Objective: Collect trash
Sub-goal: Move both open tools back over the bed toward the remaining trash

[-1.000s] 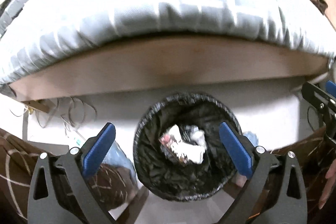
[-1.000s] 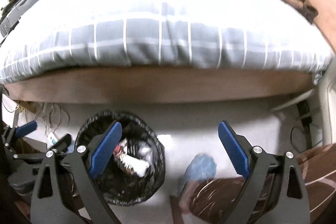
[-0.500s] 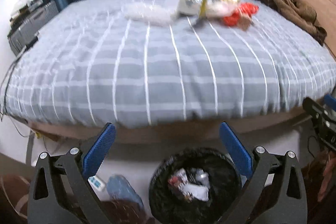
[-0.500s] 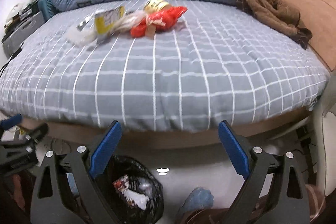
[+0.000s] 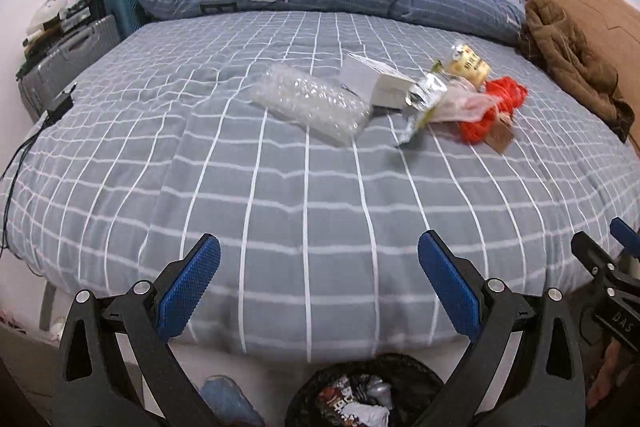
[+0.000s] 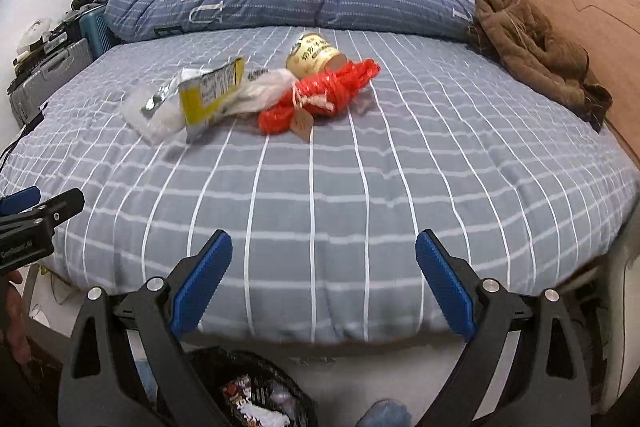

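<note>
Both grippers lifted from the bin (image 5: 360,395) up to bed (image 5: 304,187) level. Left gripper (image 5: 318,283) and right gripper (image 6: 323,281) wide open, empty. Trash pile (image 6: 256,95) mid-bed, well apart: bubble wrap (image 5: 310,103), box (image 5: 376,81), can (image 6: 314,55), red net (image 6: 320,93).

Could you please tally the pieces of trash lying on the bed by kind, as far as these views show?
Clear bubble-wrap bag: 1
White cardboard box: 1
Yellow-and-silver foil wrapper: 1
Clear plastic bag: 1
Cream-labelled can: 1
Red net bundle with a tag: 1
Total: 6 pieces on the bed; smaller scraps may be hidden within the pile.
</note>
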### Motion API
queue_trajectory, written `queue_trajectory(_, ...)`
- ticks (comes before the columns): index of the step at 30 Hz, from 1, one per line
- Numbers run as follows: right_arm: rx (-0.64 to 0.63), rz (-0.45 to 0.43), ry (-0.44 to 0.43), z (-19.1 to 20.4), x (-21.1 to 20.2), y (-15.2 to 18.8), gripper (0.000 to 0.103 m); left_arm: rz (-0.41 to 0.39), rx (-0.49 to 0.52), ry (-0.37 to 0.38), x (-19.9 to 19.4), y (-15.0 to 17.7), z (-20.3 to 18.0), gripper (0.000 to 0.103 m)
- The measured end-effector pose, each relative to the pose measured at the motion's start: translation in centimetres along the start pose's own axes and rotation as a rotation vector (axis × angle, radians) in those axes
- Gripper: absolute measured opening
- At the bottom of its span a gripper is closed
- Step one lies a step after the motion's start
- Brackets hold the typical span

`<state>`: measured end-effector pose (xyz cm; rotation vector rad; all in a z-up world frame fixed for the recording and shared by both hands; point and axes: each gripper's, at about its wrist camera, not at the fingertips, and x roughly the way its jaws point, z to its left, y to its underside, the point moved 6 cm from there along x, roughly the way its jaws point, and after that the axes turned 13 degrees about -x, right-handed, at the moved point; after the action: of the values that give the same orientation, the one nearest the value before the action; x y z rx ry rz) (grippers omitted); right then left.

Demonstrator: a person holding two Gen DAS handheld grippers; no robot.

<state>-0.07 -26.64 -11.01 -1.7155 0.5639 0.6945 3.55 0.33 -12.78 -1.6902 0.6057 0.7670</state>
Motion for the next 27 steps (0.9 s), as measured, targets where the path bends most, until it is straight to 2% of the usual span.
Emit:
queue_trajectory(18,0.01,-0.022,0.04,-3.9,9.4,-8.5,0.088,-0.036,0.033,-0.038,7.6,-9.5,0.2,0.097)
queue_trajectory(24,0.049,-0.026,0.038,-5.4,12.0,-10.9,0.087,-0.008,0.066,-0.032,10.4,-11.4,-0.8,0.097)
queue_trajectory(27,0.072,-0.019,0.026,-6.0,13.4,-11.7,0.087,0.026,0.05,-0.015,12.0,-12.1,-0.9,0.097)
